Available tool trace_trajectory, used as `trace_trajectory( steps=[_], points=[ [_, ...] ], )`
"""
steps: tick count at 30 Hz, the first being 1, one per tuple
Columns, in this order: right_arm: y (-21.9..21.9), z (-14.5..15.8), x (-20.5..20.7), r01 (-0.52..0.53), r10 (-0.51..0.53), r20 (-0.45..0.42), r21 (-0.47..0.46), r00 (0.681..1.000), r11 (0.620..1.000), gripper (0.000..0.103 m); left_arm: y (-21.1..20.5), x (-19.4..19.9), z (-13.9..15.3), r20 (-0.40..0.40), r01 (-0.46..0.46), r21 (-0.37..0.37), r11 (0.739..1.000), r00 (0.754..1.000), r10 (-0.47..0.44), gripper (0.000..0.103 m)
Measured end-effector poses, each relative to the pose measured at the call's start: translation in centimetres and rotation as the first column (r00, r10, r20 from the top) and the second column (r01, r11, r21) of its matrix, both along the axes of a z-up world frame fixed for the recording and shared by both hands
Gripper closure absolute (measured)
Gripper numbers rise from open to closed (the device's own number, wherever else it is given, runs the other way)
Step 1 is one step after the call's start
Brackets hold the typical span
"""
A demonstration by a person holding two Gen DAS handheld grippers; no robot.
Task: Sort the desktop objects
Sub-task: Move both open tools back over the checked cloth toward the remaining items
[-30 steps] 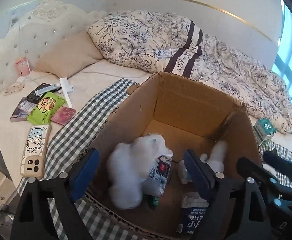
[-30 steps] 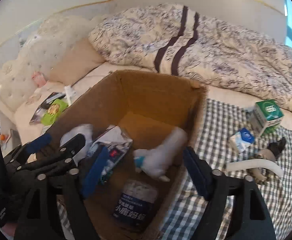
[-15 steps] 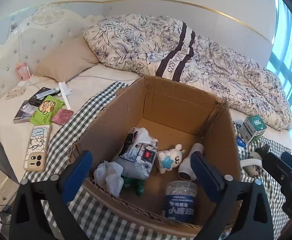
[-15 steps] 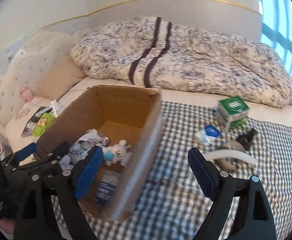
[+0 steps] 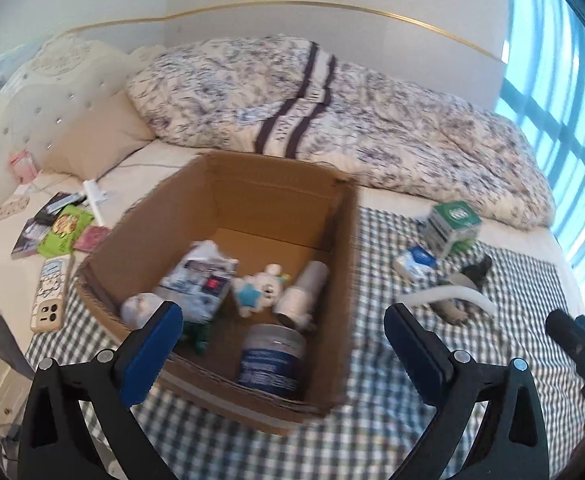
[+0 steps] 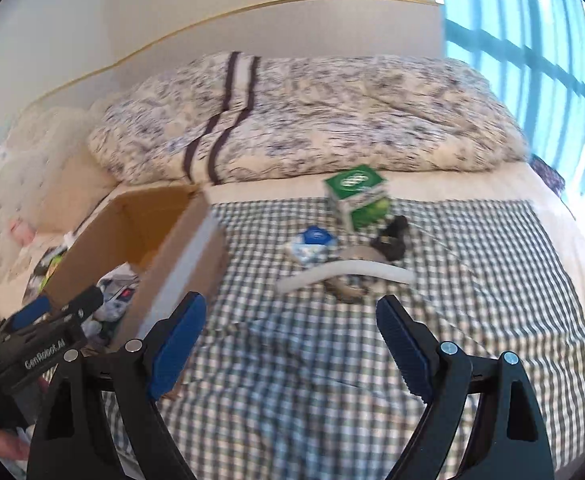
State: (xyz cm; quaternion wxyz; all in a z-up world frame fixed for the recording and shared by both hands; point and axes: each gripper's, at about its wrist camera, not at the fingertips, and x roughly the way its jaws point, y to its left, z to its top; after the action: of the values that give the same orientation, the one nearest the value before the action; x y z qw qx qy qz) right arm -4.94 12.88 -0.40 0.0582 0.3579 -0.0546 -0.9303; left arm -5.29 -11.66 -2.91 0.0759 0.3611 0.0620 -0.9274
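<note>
So both grippers are spread wide and holding nothing. The left gripper hangs over the near edge of the box, which sits on a checked cloth on the bed. Inside the box: a packet, a small plush, a white tube, a blue-label tub and something white and crumpled in the near left corner.

The right gripper is out over bare cloth to the right of the box, with lots of open room under it. Further back on the cloth there's the leftover stuff in a loose cluster: green carton, a blue-and-white pack, a curved white strip lying across some dark bits I can't make out.

The duvet is bunched up along the far side of the bed, just behind the carton. Left of the box, a phone and a few flat items lie by the bed edge.
</note>
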Motion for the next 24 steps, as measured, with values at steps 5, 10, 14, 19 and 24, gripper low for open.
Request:
trace_trajectory(
  steps=[5, 10, 14, 19, 24],
  points=[
    [4.5, 0.1, 1.0, 0.084, -0.084, 0.000, -0.042, 0.996, 0.996, 0.016, 3.9, 0.3, 0.2, 0.001, 0.070, -0.034, 0.997, 0.998, -0.070, 0.000],
    [7.6, 0.0, 1.8, 0.127, -0.127, 0.006, -0.069, 0.992, 0.990, 0.016, 7.0, 0.4, -0.1, 0.012, 0.124, -0.060, 0.990, 0.992, -0.123, 0.000],
    [8.9, -0.4, 2.3, 0.140, -0.140, 0.010, -0.076, 0.990, 0.987, 0.016, 9.2, 0.4, -0.6, 0.029, 0.155, -0.076, 0.985, 0.988, -0.153, 0.000],
    [10.1, -1.2, 2.8, 0.173, -0.172, 0.021, -0.079, 0.985, 0.982, 0.016, 11.3, 0.3, -1.9, 0.055, 0.193, -0.094, 0.977, 0.980, -0.189, 0.000],
    [11.2, -2.0, 2.3, 0.186, -0.183, 0.045, -0.078, 0.982, 0.980, 0.016, 12.5, -0.7, -3.6, 0.091, 0.213, -0.092, 0.973, 0.975, -0.205, 0.000]
  ],
)
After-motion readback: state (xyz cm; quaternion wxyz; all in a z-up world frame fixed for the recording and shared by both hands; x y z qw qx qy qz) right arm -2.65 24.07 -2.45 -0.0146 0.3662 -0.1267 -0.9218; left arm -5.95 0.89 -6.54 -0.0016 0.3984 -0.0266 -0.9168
